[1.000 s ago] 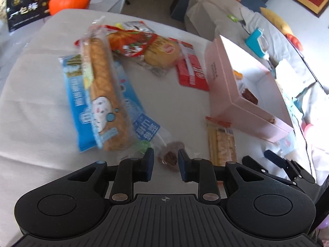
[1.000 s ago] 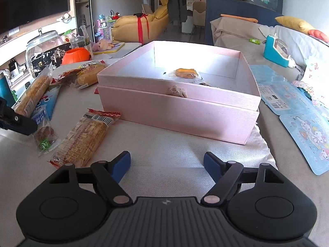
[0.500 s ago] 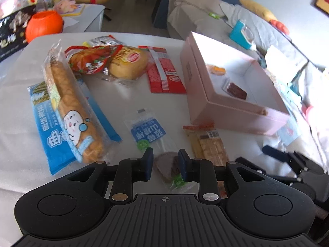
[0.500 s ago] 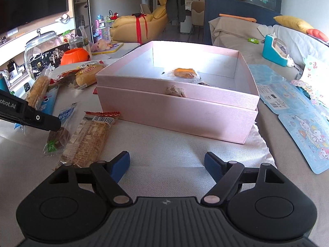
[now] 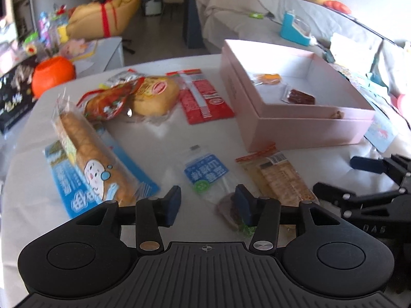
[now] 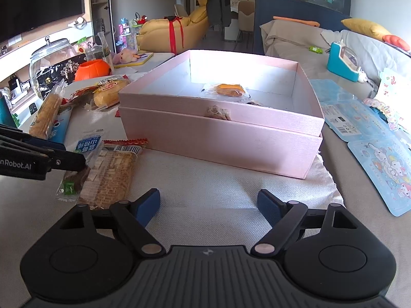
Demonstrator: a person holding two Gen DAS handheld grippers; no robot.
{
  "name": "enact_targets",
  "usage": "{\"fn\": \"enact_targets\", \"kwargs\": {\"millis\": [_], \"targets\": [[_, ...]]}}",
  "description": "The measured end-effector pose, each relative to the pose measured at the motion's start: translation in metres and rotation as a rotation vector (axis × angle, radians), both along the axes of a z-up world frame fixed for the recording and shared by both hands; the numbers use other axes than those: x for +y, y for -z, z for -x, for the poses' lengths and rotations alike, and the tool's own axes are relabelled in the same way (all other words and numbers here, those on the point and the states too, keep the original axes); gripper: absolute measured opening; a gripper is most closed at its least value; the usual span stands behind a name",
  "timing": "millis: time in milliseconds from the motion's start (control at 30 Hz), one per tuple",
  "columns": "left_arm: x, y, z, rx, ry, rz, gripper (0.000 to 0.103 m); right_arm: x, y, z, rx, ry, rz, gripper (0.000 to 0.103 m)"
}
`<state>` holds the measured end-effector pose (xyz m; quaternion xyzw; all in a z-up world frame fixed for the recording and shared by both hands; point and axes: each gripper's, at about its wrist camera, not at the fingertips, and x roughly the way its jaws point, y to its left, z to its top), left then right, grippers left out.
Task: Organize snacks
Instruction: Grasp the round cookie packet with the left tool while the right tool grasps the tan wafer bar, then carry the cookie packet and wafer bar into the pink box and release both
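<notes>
A pink open box (image 5: 305,125) (image 6: 221,133) stands on the white table and holds a yellow cake packet (image 6: 227,89) and a dark snack packet (image 5: 300,97). My left gripper (image 5: 207,202) is open above a small clear packet with a blue label (image 5: 206,175) (image 6: 86,146); its right finger covers the packet's dark end. A biscuit packet (image 5: 277,177) (image 6: 113,174) lies beside it. My right gripper (image 6: 209,206) is open and empty on the cloth in front of the box.
A long bread packet on a blue pack (image 5: 87,151), a red packet (image 5: 108,102), a round bun (image 5: 154,97) and a flat red packet (image 5: 203,100) lie at the left. An orange pumpkin pot (image 5: 52,73) stands at the far table edge. Sticker sheets (image 6: 380,164) lie right of the box.
My left gripper has opened wider and let the small packet rest on the table, and it has drawn back toward the near edge. The right gripper has barely moved.
</notes>
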<state>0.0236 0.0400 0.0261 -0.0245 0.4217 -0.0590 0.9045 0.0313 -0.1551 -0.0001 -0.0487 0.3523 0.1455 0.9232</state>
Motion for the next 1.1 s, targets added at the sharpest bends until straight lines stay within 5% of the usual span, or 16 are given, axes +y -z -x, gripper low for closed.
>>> {"fn": "enact_targets", "kwargs": {"millis": [100,400,467,667,800,967,1100], "targets": [[-0.001,0.003,-0.004,0.051,0.023,0.128,0.052,0.004,0.001,-0.003,0.017,-0.025,0.011,0.095],[-0.025,0.007,0.03,-0.009,0.099,-0.02,0.047,0.004,-0.003,0.001,0.073,-0.061,0.021,0.101],[-0.023,0.006,0.045,-0.004,0.125,-0.015,0.047,-0.002,-0.008,0.012,0.076,-0.074,-0.018,0.091],[-0.023,0.005,0.065,0.005,0.114,0.002,0.046,0.002,-0.035,0.022,0.032,-0.113,-0.144,0.084],[-0.024,0.005,0.068,0.01,0.105,-0.004,0.046,0.03,-0.035,-0.004,0.105,-0.144,-0.176,0.079],[-0.024,0.006,0.066,0.017,0.102,0.002,0.047,0.047,-0.018,-0.017,0.168,-0.148,-0.118,0.041],[-0.027,0.007,0.06,0.012,0.094,-0.004,0.048,0.025,-0.03,0.006,0.135,-0.167,-0.104,0.036]]}}
